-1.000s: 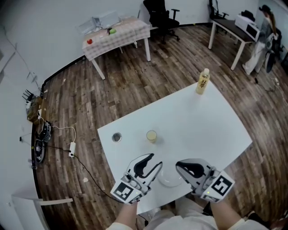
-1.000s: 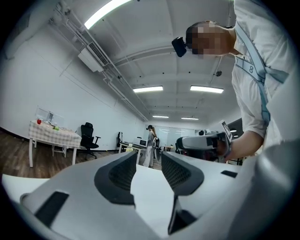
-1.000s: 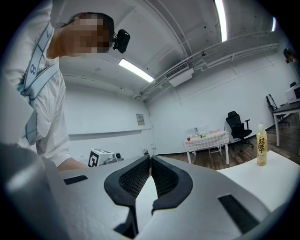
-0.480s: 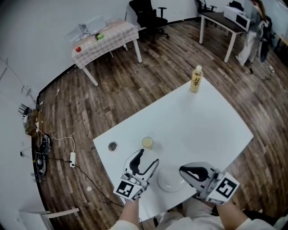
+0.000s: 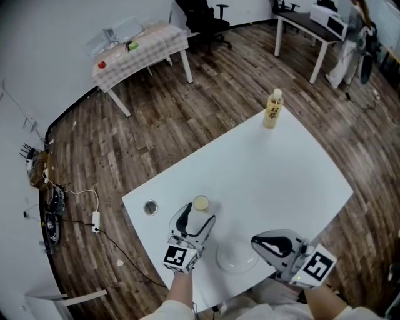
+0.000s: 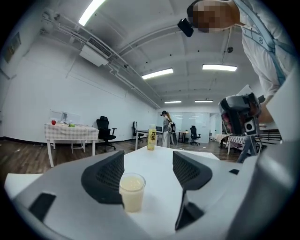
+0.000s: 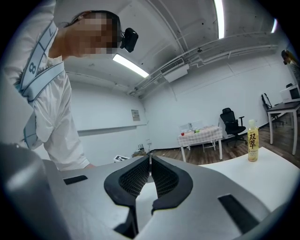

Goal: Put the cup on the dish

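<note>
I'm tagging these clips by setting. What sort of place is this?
Probably an open office or lab workspace: a black office chair and a desk stand by the far wall, and strip lights hang below an exposed ceiling.

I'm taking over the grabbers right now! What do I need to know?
Left gripper: open, its jaws have just been opening. The cup stands on the table at its tips, not gripped.
Right gripper: shut, empty, beside the dish.
Done: nothing yet; the dish is bare.
Left: grip the cup and set it on the dish.
</note>
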`<state>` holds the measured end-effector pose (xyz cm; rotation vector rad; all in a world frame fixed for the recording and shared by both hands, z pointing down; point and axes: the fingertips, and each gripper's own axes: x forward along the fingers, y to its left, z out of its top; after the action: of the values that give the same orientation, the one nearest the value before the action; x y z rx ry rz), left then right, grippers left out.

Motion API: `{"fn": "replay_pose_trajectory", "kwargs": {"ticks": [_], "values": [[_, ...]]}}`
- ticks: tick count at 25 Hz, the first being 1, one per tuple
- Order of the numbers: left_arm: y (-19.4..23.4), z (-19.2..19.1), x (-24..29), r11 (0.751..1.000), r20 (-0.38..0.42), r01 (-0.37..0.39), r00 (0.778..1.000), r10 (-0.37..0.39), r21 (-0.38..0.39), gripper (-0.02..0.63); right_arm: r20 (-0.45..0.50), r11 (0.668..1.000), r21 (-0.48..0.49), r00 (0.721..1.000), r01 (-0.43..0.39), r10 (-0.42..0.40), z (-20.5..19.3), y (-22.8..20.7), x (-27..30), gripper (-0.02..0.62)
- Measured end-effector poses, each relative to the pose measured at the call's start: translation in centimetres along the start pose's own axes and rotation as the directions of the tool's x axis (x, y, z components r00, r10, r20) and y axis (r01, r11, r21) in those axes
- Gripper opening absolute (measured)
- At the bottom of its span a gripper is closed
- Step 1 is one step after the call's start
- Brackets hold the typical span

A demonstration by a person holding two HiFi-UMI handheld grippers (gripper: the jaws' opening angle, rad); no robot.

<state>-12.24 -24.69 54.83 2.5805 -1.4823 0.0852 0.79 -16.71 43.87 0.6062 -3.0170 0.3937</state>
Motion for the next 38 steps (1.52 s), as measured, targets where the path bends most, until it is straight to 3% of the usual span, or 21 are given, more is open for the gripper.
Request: {"fn": "replay_pose_trajectory", "kwargs": {"ticks": [7,12,25,38], "values": [[2.3,-3.9,1.7,0.997,-0.086,-0.056,0.994,0.06,0.047,0.313,-0.017,1.0,-0.002,1.0,-0.007,0.007,-0.5,-0.4,0.3,0.034],[3.1,-5.2,2.7,0.997,-0.125,-0.065,0.99,0.069,0.036,0.313,-0.022,1.0,-0.003,1.0,-0.003,0.003,-0.3,-0.8,0.3,0.034],[3.8,-7.5,4.1,0.997,-0.211,-0.049,0.976,0.059,0.052,0.287,-0.038,1.0,-0.001,0.999,0.022,-0.022,-0.4,-1.1,-0.1,0.034],[3.8,-7.8,4.1,0.998,-0.237,-0.051,0.97,0.057,0.029,0.265,-0.044,0.999,0.005,0.998,0.033,-0.033,-1.0,-1.5,-0.5,0.034]]}}
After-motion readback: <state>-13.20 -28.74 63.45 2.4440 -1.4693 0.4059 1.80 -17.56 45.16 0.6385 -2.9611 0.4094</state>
